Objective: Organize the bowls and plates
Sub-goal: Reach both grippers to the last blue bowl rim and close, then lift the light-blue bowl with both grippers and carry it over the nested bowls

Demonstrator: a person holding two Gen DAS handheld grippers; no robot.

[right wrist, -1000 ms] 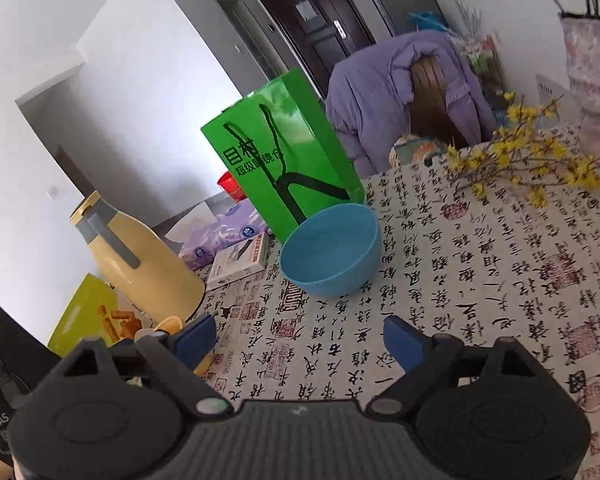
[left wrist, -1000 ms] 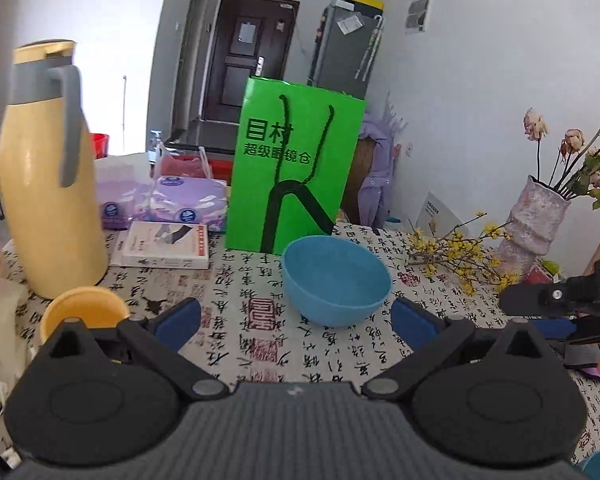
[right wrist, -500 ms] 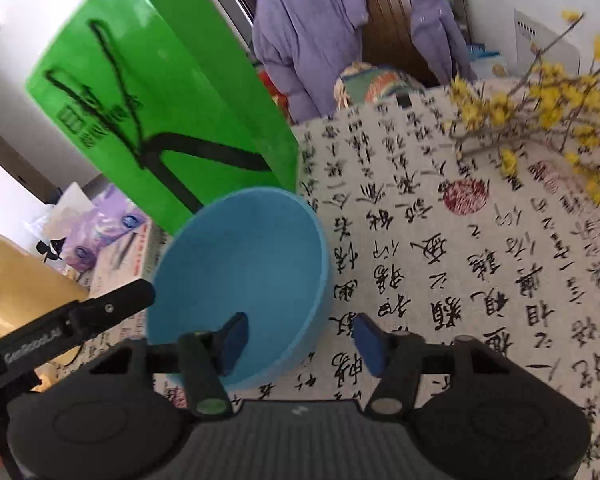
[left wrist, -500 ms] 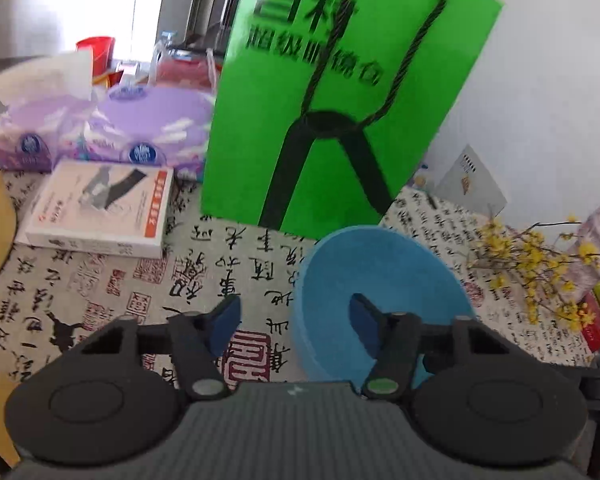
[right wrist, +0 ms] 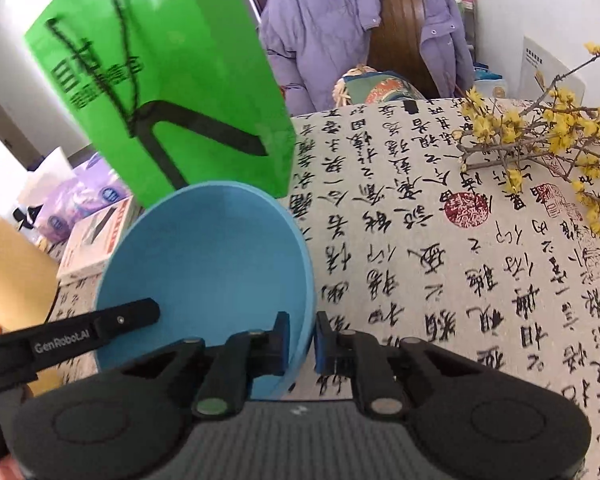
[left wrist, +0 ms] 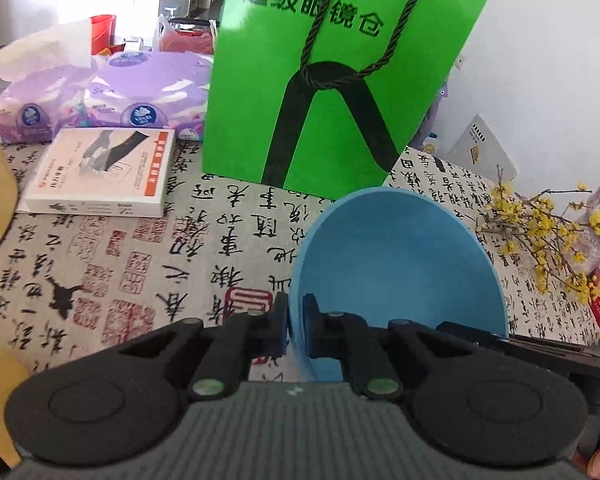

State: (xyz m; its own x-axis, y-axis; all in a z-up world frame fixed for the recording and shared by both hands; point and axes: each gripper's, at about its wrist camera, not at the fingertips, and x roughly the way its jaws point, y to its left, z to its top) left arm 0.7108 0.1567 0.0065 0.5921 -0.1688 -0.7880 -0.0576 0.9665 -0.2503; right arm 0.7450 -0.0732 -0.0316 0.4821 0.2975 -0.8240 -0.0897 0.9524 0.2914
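Observation:
A light blue bowl [left wrist: 400,264] stands on the calligraphy-print tablecloth, in front of a green paper bag. My left gripper [left wrist: 295,330] is shut on the bowl's left rim, one finger inside and one outside. My right gripper [right wrist: 302,338] is shut on the right rim of the same blue bowl [right wrist: 208,264]. The left gripper's finger [right wrist: 100,324] shows across the bowl in the right wrist view. I cannot tell whether the bowl is lifted off the cloth.
A green paper bag [left wrist: 332,76] stands just behind the bowl. A white box [left wrist: 100,172] and purple tissue packs [left wrist: 100,96] lie to the left, beside a yellow jug [right wrist: 8,272]. Yellow flower branches [right wrist: 540,140] lie on the right. A chair with a purple jacket [right wrist: 340,28] stands behind the table.
Both grippers moved in to the blue bowl from open and apart, and have closed on its opposite rims.

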